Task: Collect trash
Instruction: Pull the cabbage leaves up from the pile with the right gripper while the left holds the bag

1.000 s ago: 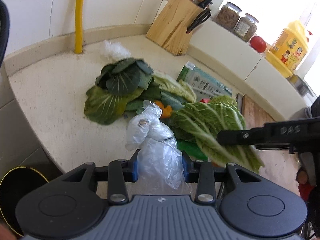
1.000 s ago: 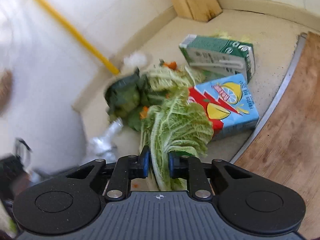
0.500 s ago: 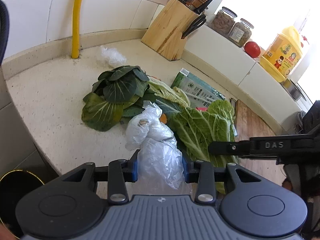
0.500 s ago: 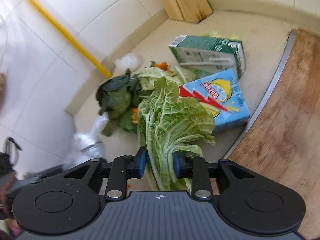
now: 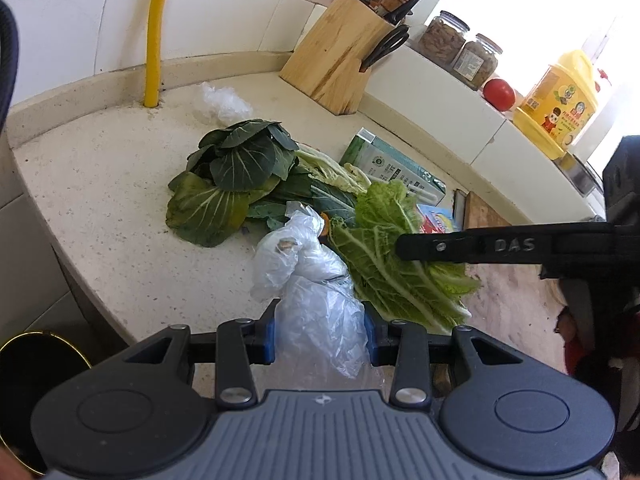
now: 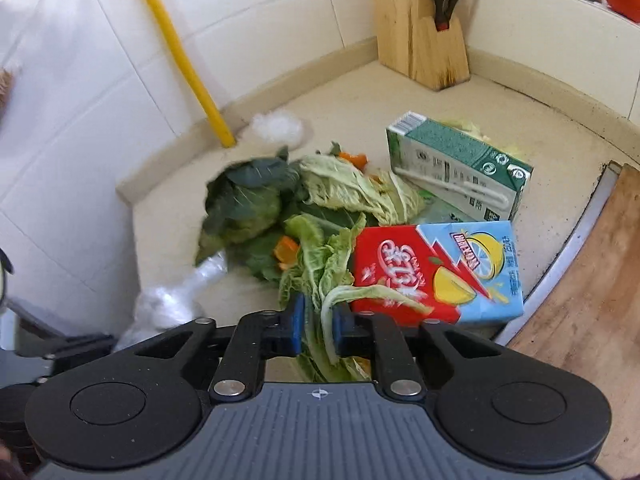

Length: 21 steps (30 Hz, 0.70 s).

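Right gripper (image 6: 317, 326) stayed clamped on the cabbage leaf (image 6: 320, 268), which had bunched up since a second earlier, uncovering the red-and-blue carton (image 6: 436, 272) on the counter (image 6: 400, 104). Left gripper (image 5: 320, 334) kept pinching the clear plastic bag (image 5: 316, 300).

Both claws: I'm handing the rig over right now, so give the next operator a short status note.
Left claw: shut on a clear plastic bag.
Right claw: shut on a cabbage leaf.
On the counter: dark greens, a green carton, a red-blue carton, orange scraps, a crumpled plastic wad.
Done: two pieces gripped, neither binned.
Left: drop both, likely in the dark bin below the counter edge, then clear the rest.
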Tool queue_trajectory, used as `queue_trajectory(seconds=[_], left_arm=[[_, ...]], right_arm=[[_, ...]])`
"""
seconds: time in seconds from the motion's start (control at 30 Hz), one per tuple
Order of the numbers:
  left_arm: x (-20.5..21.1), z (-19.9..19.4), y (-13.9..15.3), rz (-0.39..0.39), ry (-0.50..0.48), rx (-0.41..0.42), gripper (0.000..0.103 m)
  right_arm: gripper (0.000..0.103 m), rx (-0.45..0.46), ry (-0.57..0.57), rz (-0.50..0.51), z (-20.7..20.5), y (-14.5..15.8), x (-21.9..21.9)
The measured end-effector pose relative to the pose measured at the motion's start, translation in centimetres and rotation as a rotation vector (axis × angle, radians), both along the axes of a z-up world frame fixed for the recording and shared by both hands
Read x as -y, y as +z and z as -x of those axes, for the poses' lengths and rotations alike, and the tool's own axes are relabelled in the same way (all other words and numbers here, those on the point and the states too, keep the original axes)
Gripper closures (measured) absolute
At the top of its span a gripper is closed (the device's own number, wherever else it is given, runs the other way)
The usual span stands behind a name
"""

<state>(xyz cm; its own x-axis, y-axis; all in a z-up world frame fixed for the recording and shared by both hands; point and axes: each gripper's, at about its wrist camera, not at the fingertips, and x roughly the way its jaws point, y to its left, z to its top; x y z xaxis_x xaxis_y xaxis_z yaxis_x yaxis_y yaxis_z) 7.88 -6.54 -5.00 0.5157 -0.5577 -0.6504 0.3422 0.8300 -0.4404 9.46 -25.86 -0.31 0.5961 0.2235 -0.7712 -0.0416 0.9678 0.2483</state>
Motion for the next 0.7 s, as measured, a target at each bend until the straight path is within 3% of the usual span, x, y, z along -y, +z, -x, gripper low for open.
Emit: queue_trajectory(seconds=[0.3,0.47,0.7], left_arm=[[-1.8,-0.3,0.0,0.032,0.034,-0.009,0.068],[-1.9,-0.2,0.4,0.033,0.024,0.005,0.067],[-2.7,-0.1,0.7,0.037,0.029,0.017,0.067]], right_arm=[[0.088,0.108,-0.101,-0.389,2.2,3.8,4.0],[0.088,0.14,-0.142,-0.534,2.7,4.5,5.8],[0.088,0.15,-0.152,-0.54,2.9,4.5,5.3]])
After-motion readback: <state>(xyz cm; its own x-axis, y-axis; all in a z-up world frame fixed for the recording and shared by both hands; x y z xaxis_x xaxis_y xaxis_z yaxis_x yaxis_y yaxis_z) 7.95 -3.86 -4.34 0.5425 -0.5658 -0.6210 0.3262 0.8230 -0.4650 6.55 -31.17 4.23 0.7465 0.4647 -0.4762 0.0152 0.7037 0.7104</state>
